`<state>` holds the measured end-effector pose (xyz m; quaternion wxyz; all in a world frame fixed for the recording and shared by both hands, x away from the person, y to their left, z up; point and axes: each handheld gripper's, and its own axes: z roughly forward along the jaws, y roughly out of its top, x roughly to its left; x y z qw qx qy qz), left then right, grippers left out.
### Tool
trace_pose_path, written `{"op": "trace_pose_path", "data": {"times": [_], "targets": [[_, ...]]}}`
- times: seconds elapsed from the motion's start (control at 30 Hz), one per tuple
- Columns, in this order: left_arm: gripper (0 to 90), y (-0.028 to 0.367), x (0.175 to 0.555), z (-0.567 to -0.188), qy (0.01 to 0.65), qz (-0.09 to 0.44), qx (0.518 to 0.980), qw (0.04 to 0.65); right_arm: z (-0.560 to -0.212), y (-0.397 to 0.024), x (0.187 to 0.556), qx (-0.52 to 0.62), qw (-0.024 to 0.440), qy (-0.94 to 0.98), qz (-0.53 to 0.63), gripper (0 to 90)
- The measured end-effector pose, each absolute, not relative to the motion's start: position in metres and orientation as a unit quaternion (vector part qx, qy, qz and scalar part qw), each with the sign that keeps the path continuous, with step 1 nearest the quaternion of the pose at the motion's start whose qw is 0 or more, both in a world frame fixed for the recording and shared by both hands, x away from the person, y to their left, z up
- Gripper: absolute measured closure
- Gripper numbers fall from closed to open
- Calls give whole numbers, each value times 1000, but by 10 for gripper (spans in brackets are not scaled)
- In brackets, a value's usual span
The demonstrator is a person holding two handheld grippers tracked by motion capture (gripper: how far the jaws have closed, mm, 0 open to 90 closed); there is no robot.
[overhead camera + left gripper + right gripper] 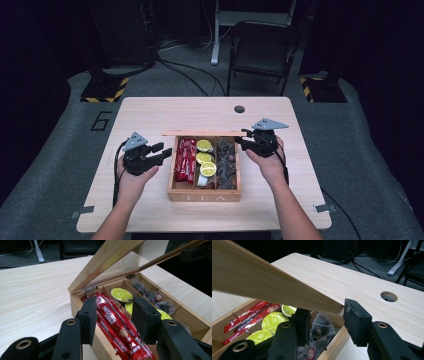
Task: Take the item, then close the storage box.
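Black jaws of the left gripper [113,315] stand apart and hold nothing, poised over the red coffee sticks [117,327] in the left compartment of the wooden tea box [204,192], which sits mid-bench [150,112]. The right gripper [324,315] is clamped on the front edge of the glass-paned lid [262,287], propping it up at the box's far right corner. To do the pick well, I would keep that hold steady so the lid cannot drop on the reaching hand, then lower the open jaws straight along 1 stick, straddling its width near the middle, and avoid wedging a jaw against the divider beside the green capsules [121,294]. The left jaw hides the sticks' near part, how many sticks lie stacked cannot be told, and the dark tea bags [322,327] are murky.
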<state>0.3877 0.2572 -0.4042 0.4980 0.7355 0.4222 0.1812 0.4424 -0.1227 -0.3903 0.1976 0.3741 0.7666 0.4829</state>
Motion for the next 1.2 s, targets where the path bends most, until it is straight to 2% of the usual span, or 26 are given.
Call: {"op": "trace_pose_path", "data": {"times": [0.63, 1.2], "targets": [[554, 241, 389, -435, 417, 167, 767, 459, -390, -123, 444, 375, 197, 765, 486, 570], [585, 201, 400, -456, 445, 163, 767, 433, -391, -123, 444, 373, 194, 764, 489, 568]]}}
